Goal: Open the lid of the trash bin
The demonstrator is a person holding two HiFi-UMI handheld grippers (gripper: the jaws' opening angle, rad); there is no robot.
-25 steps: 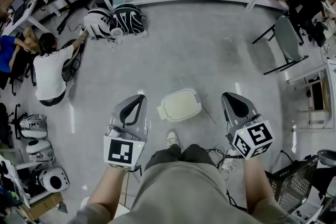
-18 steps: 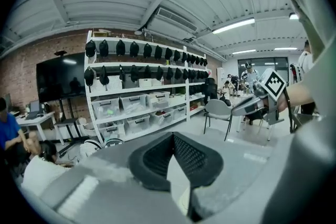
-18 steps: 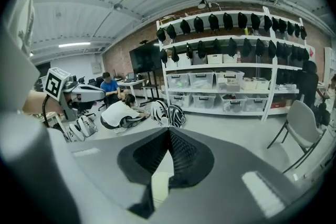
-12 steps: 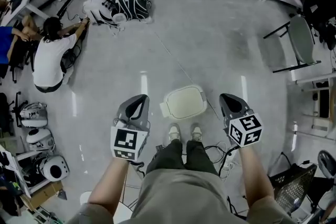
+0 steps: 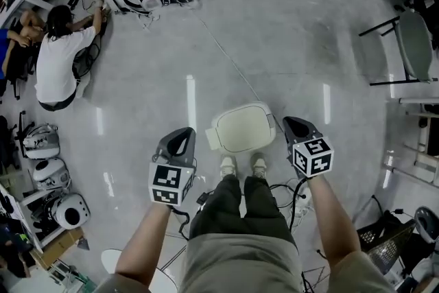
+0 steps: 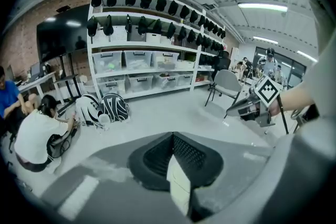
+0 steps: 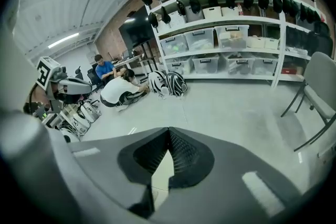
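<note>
Since the lid (image 5: 241, 128) of the bin (image 5: 213, 140) lies shut at lower centre by the feet (image 5: 239, 166), left gripper (image 5: 181, 132) and right gripper (image 5: 292, 123) flank it, both closed and empty, likely readying to lift

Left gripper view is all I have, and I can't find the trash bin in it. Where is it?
Observer: In the head view the trash bin stands on the floor, just ahead of the person's shoes.
Operator: Is the lid up?
Observer: No, the lid lies flat and closed on top of it.
Operator: How do the grippers sit to it?
Observer: The left gripper hangs off the bin's left side and the right gripper off its right. Neither appears to touch it.
</note>
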